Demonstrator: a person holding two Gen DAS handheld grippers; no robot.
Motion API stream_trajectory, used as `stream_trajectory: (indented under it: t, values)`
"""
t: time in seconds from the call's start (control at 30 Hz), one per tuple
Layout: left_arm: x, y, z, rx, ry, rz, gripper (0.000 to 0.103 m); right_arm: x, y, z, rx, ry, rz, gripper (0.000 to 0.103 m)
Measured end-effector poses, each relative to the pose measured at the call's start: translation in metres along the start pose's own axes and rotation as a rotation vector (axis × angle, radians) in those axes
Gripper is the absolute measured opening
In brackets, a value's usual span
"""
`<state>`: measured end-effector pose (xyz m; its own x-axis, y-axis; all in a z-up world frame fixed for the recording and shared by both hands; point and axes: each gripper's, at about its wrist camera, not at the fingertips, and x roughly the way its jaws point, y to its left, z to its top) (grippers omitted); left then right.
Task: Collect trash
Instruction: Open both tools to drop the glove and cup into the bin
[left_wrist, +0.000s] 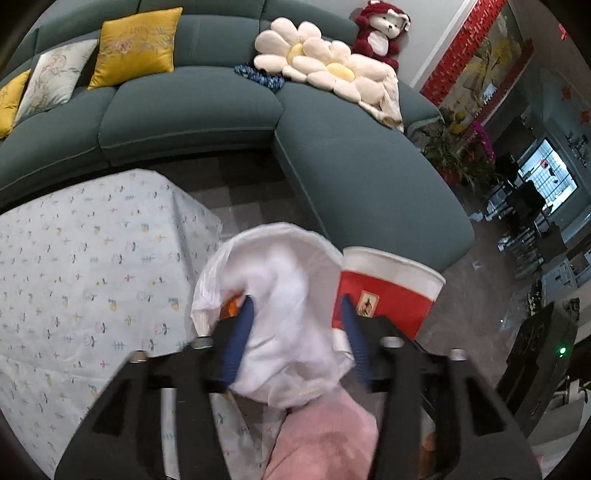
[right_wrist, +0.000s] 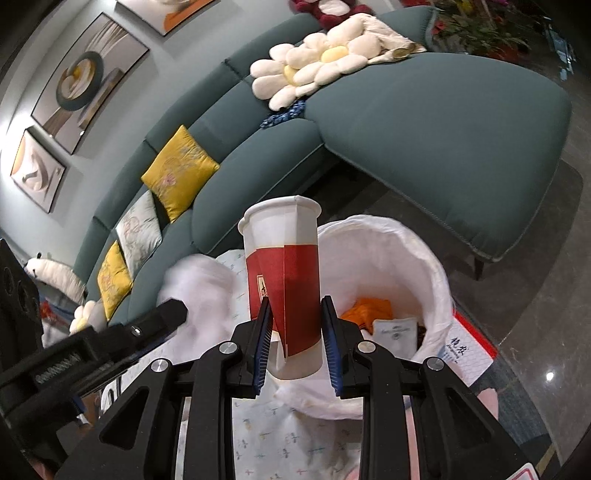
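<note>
Clamping a crushed red-and-white paper cup (right_wrist: 284, 280), right gripper (right_wrist: 297, 339) beside the lined bin (right_wrist: 439, 280); left gripper (left_wrist: 297, 339) released, jaws apart over white tissue (left_wrist: 291, 332).

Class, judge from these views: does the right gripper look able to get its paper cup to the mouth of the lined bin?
Probably yes. The right gripper is shut on the paper cup, right beside the lined bin, whose mouth stands open; only small wrappers lie at its bottom.
</note>
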<state>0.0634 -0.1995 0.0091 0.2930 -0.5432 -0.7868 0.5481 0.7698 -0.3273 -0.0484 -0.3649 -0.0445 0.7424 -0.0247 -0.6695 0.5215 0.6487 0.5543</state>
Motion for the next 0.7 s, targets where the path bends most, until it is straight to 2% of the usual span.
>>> stream_trajectory:
  t: [0.33,0.43,0.47,0.53,0.6,0.7]
  values:
    - [0.009,0.015,0.0,-0.037,0.01,0.043,0.053,0.015,-0.002,0.005,0.01,0.015,-0.005,0.026]
    - [0.009,0.022,-0.003,-0.05,0.012,0.058,0.053,0.02,0.002,0.002,0.006,0.018,-0.017,0.029]
    - [0.009,0.024,-0.004,-0.05,0.011,0.065,0.053,0.022,0.003,0.002,0.006,0.019,-0.023,0.034]
    - [0.009,0.026,-0.006,-0.046,0.01,0.08,0.058,0.024,0.004,0.002,0.009,0.022,-0.023,0.039]
    - [0.007,0.029,-0.008,-0.038,-0.002,0.105,0.064,0.026,0.007,0.002,0.001,0.026,-0.026,0.04]
    - [0.004,0.031,-0.011,-0.016,-0.012,0.135,0.065,0.027,0.012,0.001,-0.03,0.032,-0.041,0.04]
